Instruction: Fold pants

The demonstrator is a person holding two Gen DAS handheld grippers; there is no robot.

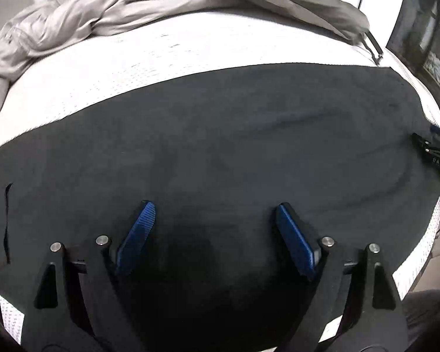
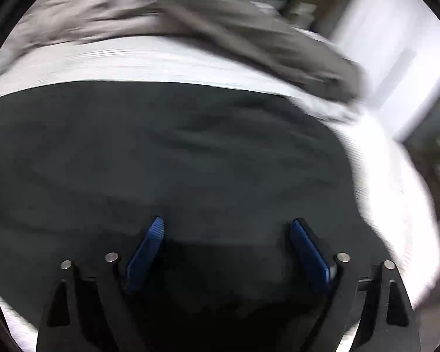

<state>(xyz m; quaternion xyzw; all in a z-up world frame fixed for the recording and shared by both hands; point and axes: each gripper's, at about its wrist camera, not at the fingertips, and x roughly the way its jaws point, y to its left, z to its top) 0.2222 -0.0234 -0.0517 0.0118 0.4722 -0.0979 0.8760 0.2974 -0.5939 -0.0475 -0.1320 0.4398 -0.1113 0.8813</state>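
Observation:
Dark charcoal pants [image 1: 220, 146] lie spread flat on a white mattress [image 1: 132, 67], with a pocket slit at the far left. My left gripper [image 1: 214, 208] hovers over the cloth with its blue pads [image 1: 136, 236] wide apart and nothing between them. In the right wrist view, which is blurred, the same pants [image 2: 176, 152] fill the middle. Over them my right gripper [image 2: 227, 224] is open, with nothing between its pads [image 2: 308, 252]. The other gripper's black tip [image 1: 431, 149] shows at the right edge of the left wrist view, over the pants' end.
A crumpled grey-beige blanket [image 1: 88, 17] is heaped along the far side of the mattress, and shows blurred as a grey blanket [image 2: 220, 23] in the right wrist view. The mattress edge [image 1: 425, 249] drops off at the right. Dark furniture [image 1: 425, 35] stands beyond the far right corner.

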